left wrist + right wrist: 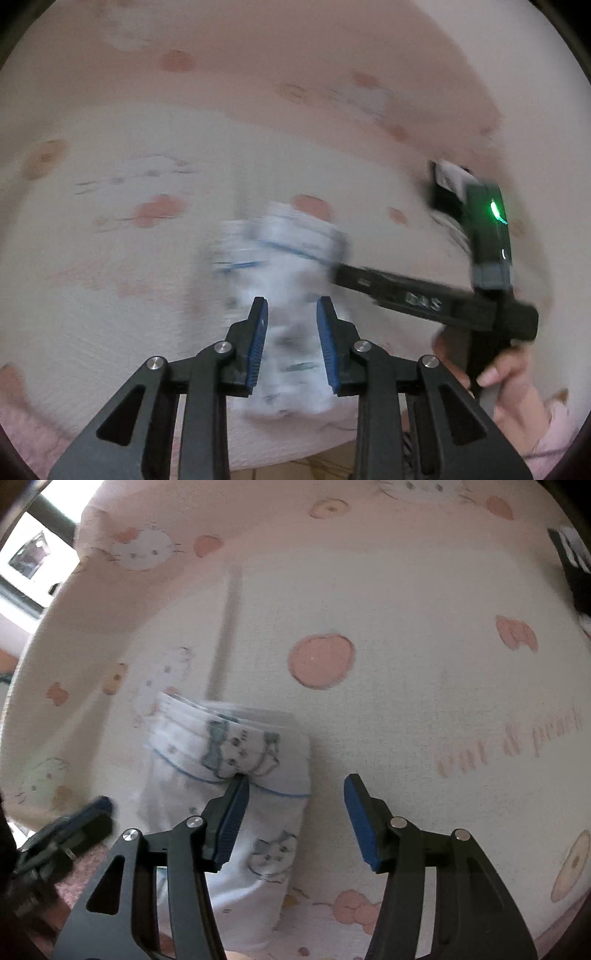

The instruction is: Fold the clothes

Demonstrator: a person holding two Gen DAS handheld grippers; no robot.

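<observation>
A small folded white garment (pixel 225 805) with cat prints lies on the pink cat-and-peach bedsheet (pixel 406 609). The left gripper (pixel 291 325) and the right gripper (pixel 295 808) both hang over it, fingers apart, holding nothing.

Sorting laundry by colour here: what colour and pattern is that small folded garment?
White garment with grey cat prints and thin blue lines; clearest in right wrist view.

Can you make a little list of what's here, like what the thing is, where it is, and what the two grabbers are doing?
garment: small white folded cloth with blue trim and cat prints
surface: cream bedsheet with pink peach prints
left gripper: jaws open, either side of the garment
right gripper: jaws open, gripping nothing
sharpness: left wrist view blurred
</observation>
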